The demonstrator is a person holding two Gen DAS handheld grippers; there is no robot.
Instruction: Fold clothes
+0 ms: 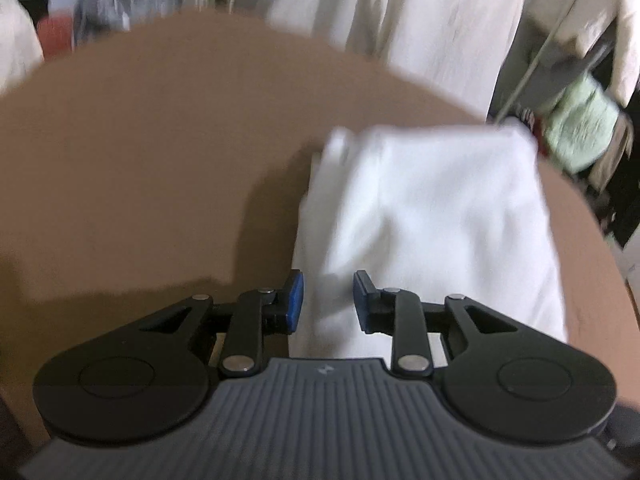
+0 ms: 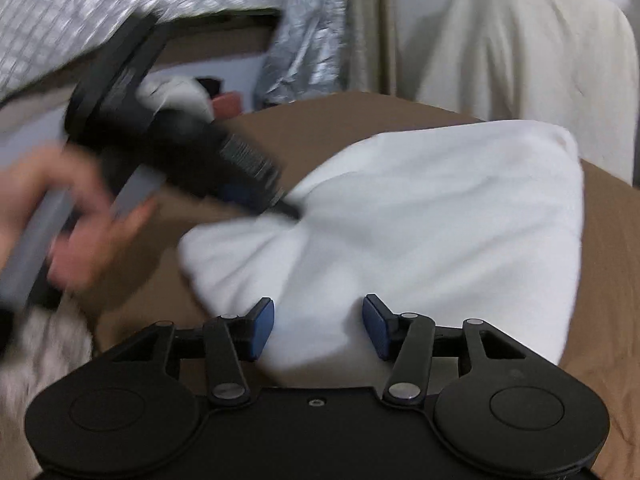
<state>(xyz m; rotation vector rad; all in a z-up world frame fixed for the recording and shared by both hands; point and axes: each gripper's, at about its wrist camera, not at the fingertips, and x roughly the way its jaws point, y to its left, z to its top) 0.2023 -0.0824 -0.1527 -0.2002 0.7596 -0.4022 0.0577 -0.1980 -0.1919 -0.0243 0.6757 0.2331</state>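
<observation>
Folded white soft cloth (image 2: 420, 216) lying flat on brown bench (image 1: 140, 160), just ahead of both pairs of fingers. Left gripper (image 1: 328, 300) spread, pinching nothing; right gripper (image 2: 318, 330) spread wider, apparently releasing to leave the fold.

garment (image 2: 420, 220): plain white
table surface (image 1: 160, 160): plain brown
gripper pads (image 2: 262, 330): blue, on black linkage
hanging cloth (image 2: 520, 52), upper right of the frame: cream
sheet (image 2: 80, 12), upper left: silver-grey check
</observation>
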